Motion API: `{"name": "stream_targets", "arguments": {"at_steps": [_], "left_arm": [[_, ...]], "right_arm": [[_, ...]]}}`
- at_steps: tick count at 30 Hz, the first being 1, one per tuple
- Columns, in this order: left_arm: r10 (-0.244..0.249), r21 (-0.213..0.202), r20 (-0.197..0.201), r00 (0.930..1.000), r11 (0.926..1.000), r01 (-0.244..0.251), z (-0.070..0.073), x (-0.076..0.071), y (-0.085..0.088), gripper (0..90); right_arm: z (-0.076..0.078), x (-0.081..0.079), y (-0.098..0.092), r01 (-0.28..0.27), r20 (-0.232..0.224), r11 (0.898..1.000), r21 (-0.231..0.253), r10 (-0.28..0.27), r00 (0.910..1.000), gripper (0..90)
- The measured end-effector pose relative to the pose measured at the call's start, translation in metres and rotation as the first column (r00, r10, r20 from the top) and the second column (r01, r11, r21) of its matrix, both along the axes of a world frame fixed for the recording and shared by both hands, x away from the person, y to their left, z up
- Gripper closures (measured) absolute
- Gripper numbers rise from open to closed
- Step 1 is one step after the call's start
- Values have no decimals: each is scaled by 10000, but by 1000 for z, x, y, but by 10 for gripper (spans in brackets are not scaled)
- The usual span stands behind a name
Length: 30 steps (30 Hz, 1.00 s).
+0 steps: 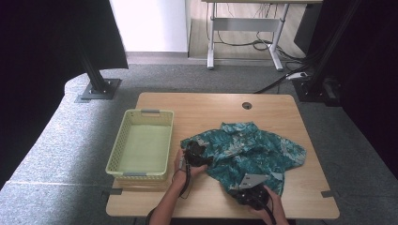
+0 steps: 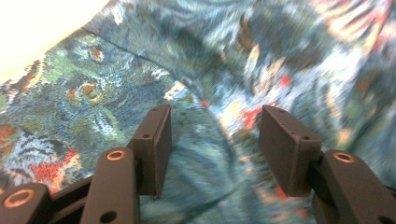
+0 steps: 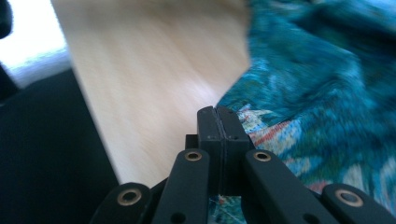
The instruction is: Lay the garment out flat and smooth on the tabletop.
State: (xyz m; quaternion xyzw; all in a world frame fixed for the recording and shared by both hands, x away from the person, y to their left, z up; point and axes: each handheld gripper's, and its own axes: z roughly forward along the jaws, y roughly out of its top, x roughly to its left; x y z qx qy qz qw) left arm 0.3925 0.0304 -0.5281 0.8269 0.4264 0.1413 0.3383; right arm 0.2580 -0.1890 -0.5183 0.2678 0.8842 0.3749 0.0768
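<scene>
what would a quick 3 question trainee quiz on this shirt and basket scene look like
1. True or false: the right tongs stand wide open.
2. What lies inside the yellow basket? A) the shirt B) nothing C) a towel
3. Over which thing do the left tongs stand, jaws apart?

Key
1. False: their jaws are pressed together at the edge of the patterned shirt; whether cloth is pinched cannot be told.
2. B
3. The patterned shirt, on the wooden table.
</scene>
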Motion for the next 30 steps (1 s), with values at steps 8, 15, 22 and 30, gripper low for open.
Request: {"name": "stream_targets", "arguments": {"at_steps": [8,15,22,30], "left_arm": [[-285,-251,379,9989,9993,295,15,-12,-2,452],[-728,-29,140,9972,9973,729,1,-19,-14,446],[-764,-80,-64,9971,9970,764,-12,-20,-15,442],[-907,241,64,9959,9956,905,-13,-21,-13,472]], "right_arm": [[-10,-4,49,-1001,-316,9947,249,1009,9944,890],[-8,-5,51,-600,-110,9961,645,608,9981,698],[3,6,-18,1467,109,9851,892,-1483,9889,581],[-3,29,-94,3550,-58,9316,778,-3557,9346,540]]}}
